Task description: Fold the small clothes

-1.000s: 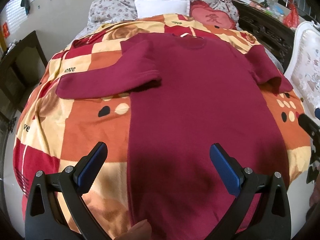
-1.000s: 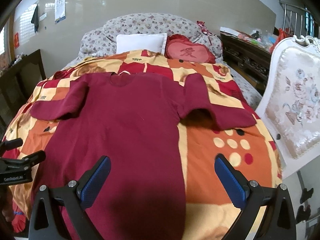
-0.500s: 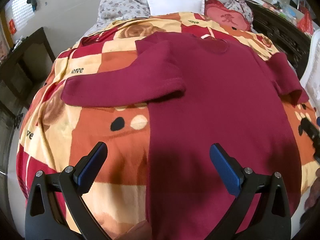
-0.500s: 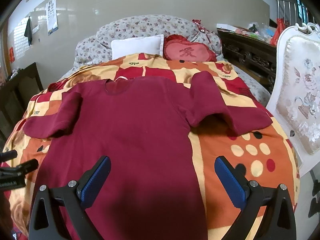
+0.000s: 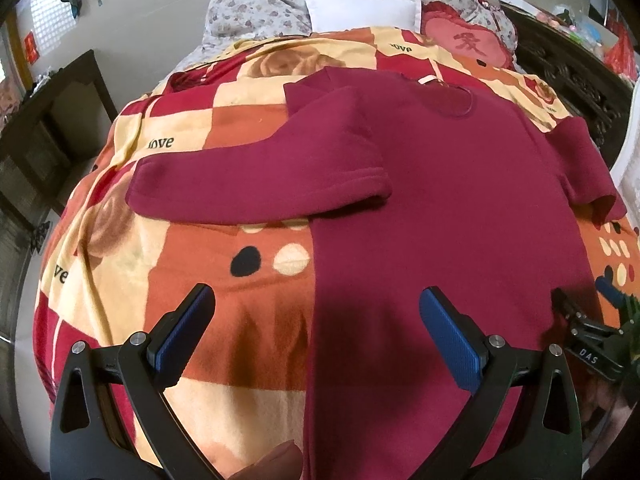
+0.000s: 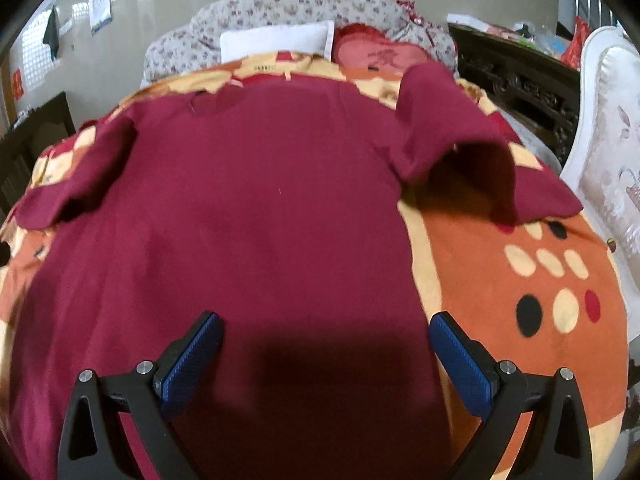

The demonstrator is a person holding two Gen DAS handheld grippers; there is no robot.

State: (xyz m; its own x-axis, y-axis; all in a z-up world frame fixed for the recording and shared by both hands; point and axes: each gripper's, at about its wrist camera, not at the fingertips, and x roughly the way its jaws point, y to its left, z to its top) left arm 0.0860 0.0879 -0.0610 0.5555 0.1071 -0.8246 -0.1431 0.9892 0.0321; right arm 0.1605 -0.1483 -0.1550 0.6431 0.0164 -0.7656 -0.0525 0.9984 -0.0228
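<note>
A dark red long-sleeved garment (image 5: 440,208) lies flat on the bed, collar at the far end, both sleeves spread out to the sides. It also fills the right wrist view (image 6: 248,216). My left gripper (image 5: 316,320) is open and empty above the garment's left edge, near its lower part. My right gripper (image 6: 326,340) is open and empty above the garment's right edge, near the hem. The right gripper also shows at the right edge of the left wrist view (image 5: 592,332).
The bed carries an orange, red and cream blanket (image 5: 200,280). A white pillow (image 5: 362,12) and a red cushion (image 5: 468,46) lie at the head. A white padded chair (image 6: 608,136) stands right of the bed. Dark wooden furniture (image 5: 44,128) stands at the left.
Both grippers have moved forward and lower over the garment, which now looks larger in both views. Both stay open.
</note>
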